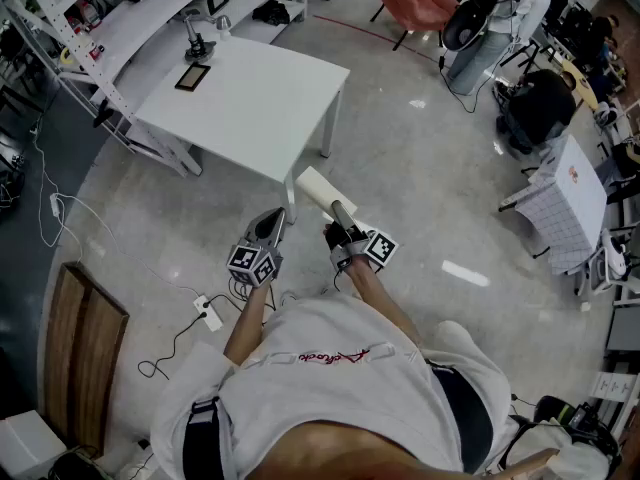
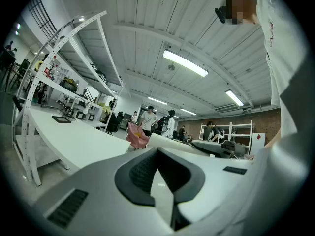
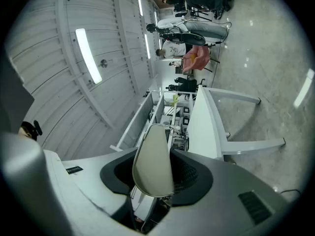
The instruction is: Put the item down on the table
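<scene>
Carrying a pale oblong slab (image 1: pixel 318 190) in the air, close to the near corner of the white desk (image 1: pixel 250 98) and not yet set down.
Looks light and stiff to me, a smooth cream piece with rounded edges, so slip is the worry rather than breakage. It's taken by one end, which leaves most of its length sticking out forward, and a hold nearer the middle on the flat faces would steady it for the put-down. The right tongs (image 1: pixel 340 223) are pinching it. The right gripper view shows the ridged pads pressing both flat faces, which the head view can't show. The head view gives the slab's full length and where it sits relative to the desk. Left tongs (image 2: pixel 157 154) look pressed together tip to tip, with nothing in them.
</scene>
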`<state>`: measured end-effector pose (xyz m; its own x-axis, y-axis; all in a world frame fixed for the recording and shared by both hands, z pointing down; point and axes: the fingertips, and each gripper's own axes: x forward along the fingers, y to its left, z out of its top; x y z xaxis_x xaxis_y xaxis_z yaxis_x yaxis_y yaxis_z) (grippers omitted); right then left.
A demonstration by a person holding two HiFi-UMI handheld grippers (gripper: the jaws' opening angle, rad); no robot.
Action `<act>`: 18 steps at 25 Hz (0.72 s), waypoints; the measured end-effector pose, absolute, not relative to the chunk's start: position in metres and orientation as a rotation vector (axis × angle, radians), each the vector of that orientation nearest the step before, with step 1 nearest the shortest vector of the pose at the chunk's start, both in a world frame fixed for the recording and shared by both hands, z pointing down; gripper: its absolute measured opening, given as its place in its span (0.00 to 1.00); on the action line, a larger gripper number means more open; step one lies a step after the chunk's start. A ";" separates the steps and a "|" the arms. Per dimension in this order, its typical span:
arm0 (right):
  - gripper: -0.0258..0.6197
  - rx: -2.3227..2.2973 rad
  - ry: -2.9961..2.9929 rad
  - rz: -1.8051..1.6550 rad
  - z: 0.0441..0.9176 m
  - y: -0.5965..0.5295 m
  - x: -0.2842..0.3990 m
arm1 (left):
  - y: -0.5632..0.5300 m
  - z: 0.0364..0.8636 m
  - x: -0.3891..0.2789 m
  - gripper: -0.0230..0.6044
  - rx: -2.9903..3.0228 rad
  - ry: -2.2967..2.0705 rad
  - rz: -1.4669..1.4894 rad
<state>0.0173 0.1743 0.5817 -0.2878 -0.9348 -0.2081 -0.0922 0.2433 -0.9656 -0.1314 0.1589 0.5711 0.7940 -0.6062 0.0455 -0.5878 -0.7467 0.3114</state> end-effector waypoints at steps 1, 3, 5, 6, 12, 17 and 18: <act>0.33 -0.979 1.609 -1.166 0.580 0.173 0.017 | 0.158 0.569 -0.132 0.05 2.673 -0.917 -0.086; 0.33 -0.980 1.608 -1.167 0.579 0.172 0.016 | 0.158 0.567 -0.133 0.05 2.674 -0.920 -0.084; 0.33 -0.981 1.602 -1.173 0.581 0.174 0.017 | 0.160 0.566 -0.133 0.05 2.675 -0.923 -0.080; 0.33 -0.981 1.601 -1.176 0.582 0.175 0.018 | 0.162 0.566 -0.133 0.05 2.675 -0.925 -0.081; 0.33 -0.954 1.619 -1.173 0.578 0.177 0.019 | 0.165 0.567 -0.128 0.05 2.684 -0.925 -0.066; 0.33 -0.953 1.625 -1.168 0.579 0.181 0.028 | 0.172 0.573 -0.117 0.05 2.658 -0.924 -0.064; 0.33 -0.951 1.621 -1.170 0.579 0.181 0.030 | 0.172 0.573 -0.115 0.05 2.656 -0.924 -0.063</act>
<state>0.0301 0.1814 0.5795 -0.3045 -0.9260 -0.2231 -0.0800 0.2583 -0.9627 -0.1146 0.1719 0.5731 0.7889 -0.6111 0.0652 -0.5967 -0.7362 0.3194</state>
